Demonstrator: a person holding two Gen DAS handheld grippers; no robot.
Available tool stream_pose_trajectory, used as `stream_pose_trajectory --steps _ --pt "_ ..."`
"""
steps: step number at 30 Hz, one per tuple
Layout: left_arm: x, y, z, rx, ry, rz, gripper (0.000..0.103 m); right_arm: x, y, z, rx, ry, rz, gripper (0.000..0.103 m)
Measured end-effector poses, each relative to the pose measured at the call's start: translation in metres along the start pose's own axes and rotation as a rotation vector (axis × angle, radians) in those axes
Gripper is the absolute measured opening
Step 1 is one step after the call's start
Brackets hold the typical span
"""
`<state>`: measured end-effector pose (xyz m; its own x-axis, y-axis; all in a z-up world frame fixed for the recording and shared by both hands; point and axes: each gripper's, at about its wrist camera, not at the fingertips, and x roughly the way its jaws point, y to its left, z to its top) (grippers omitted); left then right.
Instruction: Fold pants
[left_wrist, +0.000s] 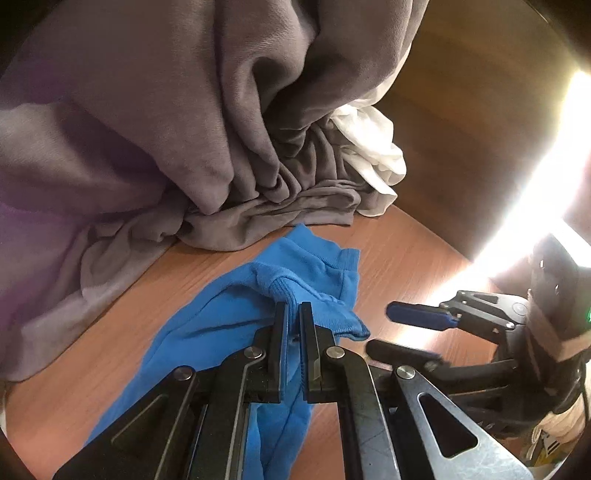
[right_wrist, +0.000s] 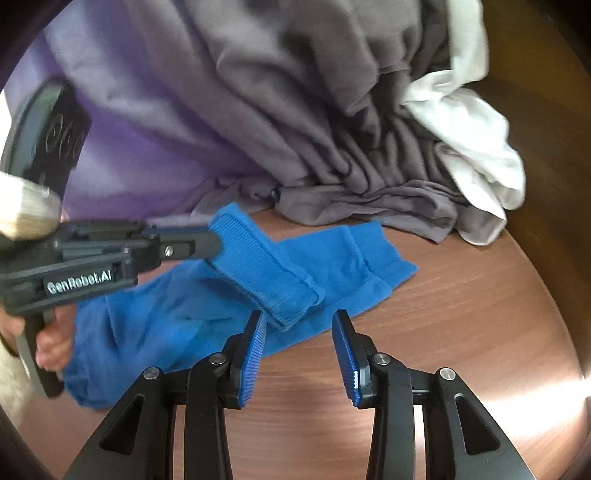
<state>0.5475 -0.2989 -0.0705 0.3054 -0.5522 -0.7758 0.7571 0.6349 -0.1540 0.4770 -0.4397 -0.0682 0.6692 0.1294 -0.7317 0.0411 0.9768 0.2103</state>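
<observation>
Small blue pants lie crumpled on a wooden table. My left gripper is shut on a ribbed band of the pants and holds that edge slightly raised, folded over the rest. To its right, my right gripper stands open just above the table, its blue pads apart with nothing pinched. The band's free end lies just ahead of its left finger. A hand holds the left gripper's handle.
A heap of grey garments fills the back of the table, with a white cloth at its right and purple fabric at its left. A wooden wall rises at the right, streaked with bright sunlight.
</observation>
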Motion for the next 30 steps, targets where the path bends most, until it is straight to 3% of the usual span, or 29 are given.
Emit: stream_pose_trajectory --steps 8,9,10,11,12,21,25,30 --pt "-0.003 0.003 0.004 -0.014 0.010 -0.023 0.007 0.031 0.007 0.010 -0.112 0.012 -0.022 0.038" --pt "-0.005 0.003 0.006 -0.016 0.009 -0.027 0.007 0.031 0.005 0.012 -0.107 0.010 -0.012 0.036" --pt "-0.008 0.004 0.007 -0.016 0.008 -0.029 0.007 0.031 0.002 0.015 -0.099 -0.002 -0.001 0.021" --pt "-0.009 0.003 0.009 -0.015 0.008 -0.028 0.007 0.029 0.000 0.018 -0.099 -0.008 0.010 0.014" --pt "-0.013 0.003 0.012 -0.011 0.002 -0.024 0.007 0.026 -0.002 0.021 -0.093 -0.007 0.022 0.014" --pt "-0.003 -0.007 0.057 0.031 0.009 -0.008 0.007 -0.013 -0.053 0.067 0.162 0.044 0.281 0.009" --pt "0.026 -0.005 0.072 0.001 0.050 -0.018 0.007 -0.002 -0.079 0.079 0.249 0.079 0.280 0.008" --pt "0.062 -0.008 0.075 0.001 0.105 -0.015 0.007 0.025 -0.099 0.072 0.295 0.132 0.234 0.008"
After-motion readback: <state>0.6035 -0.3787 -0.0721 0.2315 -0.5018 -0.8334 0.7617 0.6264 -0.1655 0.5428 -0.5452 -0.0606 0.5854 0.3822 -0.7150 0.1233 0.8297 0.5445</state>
